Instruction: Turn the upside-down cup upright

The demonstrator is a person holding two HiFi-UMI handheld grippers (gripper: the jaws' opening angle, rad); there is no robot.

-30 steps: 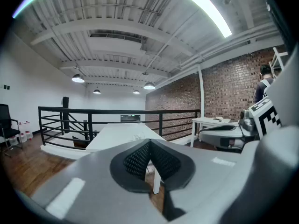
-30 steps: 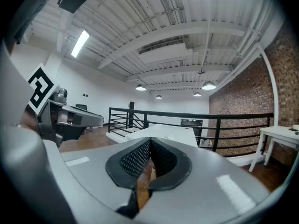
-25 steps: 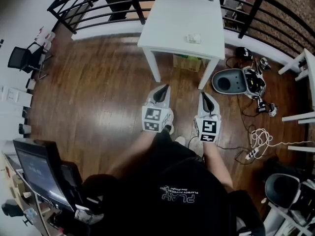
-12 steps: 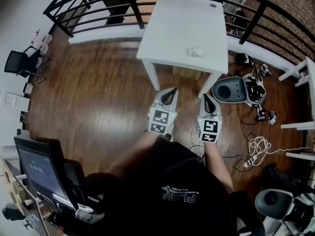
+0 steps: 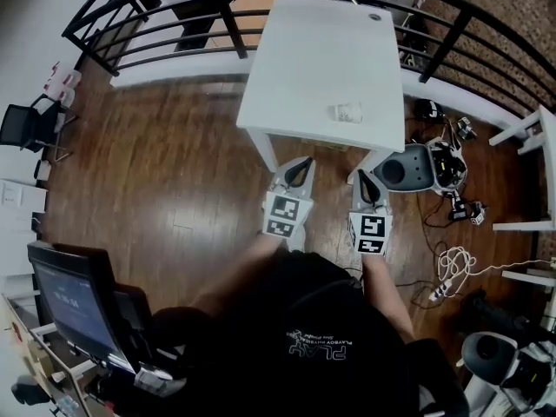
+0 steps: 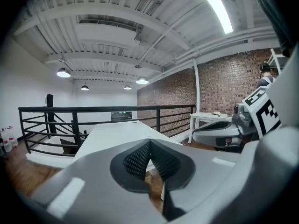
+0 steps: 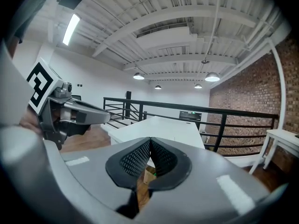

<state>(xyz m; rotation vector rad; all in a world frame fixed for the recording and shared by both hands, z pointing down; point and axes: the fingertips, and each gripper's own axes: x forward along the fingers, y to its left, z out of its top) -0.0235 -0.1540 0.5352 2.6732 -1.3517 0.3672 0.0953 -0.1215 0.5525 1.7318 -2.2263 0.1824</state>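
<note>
A small pale cup [image 5: 347, 111] rests on the white table [image 5: 295, 76], near its front right edge; too small to tell how it stands. My left gripper [image 5: 303, 163] and right gripper [image 5: 359, 174] are side by side just short of the table's front edge, both shut and holding nothing. In the left gripper view the jaws [image 6: 149, 143] meet tip to tip with the table top [image 6: 117, 132] beyond them. Likewise in the right gripper view, the jaws [image 7: 150, 141] are closed, the table [image 7: 163, 129] ahead. The cup is not visible in either gripper view.
A black railing [image 5: 174, 7] runs behind the table. A cardboard box [image 7: 148, 174] sits under the table. A grey device [image 5: 408, 168] and cables [image 5: 456, 263] lie on the wooden floor at right. Another white table [image 5: 530, 129] stands far right, a monitor [image 5: 74, 307] at lower left.
The person has walked toward the white table, and both grippers now sit right at its front edge. Both stayed shut.
</note>
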